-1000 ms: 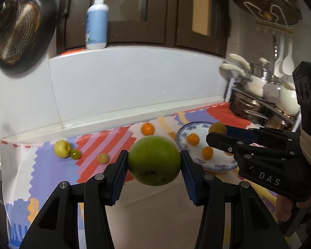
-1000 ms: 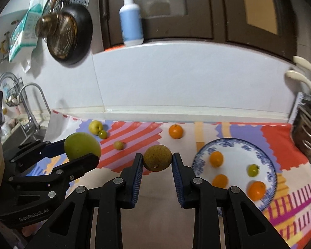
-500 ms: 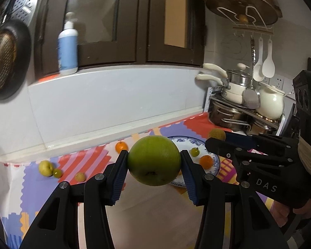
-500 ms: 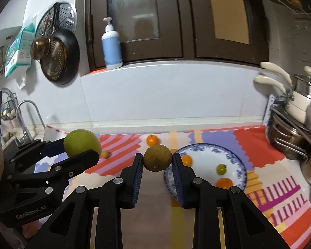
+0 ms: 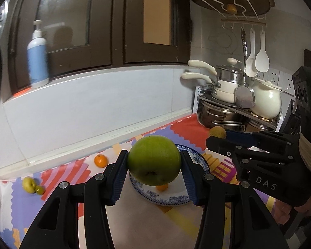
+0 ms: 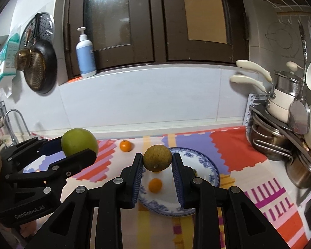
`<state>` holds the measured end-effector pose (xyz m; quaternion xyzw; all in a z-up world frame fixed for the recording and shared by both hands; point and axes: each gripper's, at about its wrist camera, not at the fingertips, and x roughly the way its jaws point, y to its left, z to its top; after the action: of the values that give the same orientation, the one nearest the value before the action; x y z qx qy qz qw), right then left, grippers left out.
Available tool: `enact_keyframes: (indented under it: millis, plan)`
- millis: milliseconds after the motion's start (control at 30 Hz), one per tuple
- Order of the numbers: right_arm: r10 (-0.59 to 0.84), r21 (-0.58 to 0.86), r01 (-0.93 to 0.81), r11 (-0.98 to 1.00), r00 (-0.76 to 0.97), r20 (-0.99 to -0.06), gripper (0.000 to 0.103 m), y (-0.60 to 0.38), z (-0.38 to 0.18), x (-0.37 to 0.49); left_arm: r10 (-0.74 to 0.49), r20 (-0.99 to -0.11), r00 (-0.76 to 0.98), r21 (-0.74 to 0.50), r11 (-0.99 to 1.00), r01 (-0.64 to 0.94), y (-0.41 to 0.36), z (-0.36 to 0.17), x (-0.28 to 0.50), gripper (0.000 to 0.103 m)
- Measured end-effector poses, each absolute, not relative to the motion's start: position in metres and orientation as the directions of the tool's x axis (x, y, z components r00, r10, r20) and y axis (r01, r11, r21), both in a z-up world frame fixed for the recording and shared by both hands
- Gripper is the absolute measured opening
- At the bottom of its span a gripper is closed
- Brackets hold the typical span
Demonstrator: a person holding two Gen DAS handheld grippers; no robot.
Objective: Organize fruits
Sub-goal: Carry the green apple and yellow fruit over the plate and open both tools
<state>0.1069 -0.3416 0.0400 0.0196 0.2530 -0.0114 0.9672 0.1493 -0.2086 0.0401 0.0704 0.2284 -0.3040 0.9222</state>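
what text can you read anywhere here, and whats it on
"DAS" in pale letters on the body of the right gripper, seen from the left wrist.
"GenRobot.AI" on the body of the left gripper, seen from the right wrist.
Teal box hanging on the wall at left: there is print on it, too small and blurred to read.
Pump bottle: no readable label.

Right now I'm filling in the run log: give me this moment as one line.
left claw: shut on green apple | right claw: shut on brown fruit | both above plate | plate: orange
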Motion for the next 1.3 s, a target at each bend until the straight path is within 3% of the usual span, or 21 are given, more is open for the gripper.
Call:
enact_keyframes:
  millis: [1300]
  plan:
    - [0.005, 0.116, 0.114, 0.987, 0.691, -0.723, 0.030, -0.446, -0.076, 0.260, -0.436, -0.722, 0.537, 0.025, 0.760, 0.650, -0.317, -0.081, 0.302, 0.049]
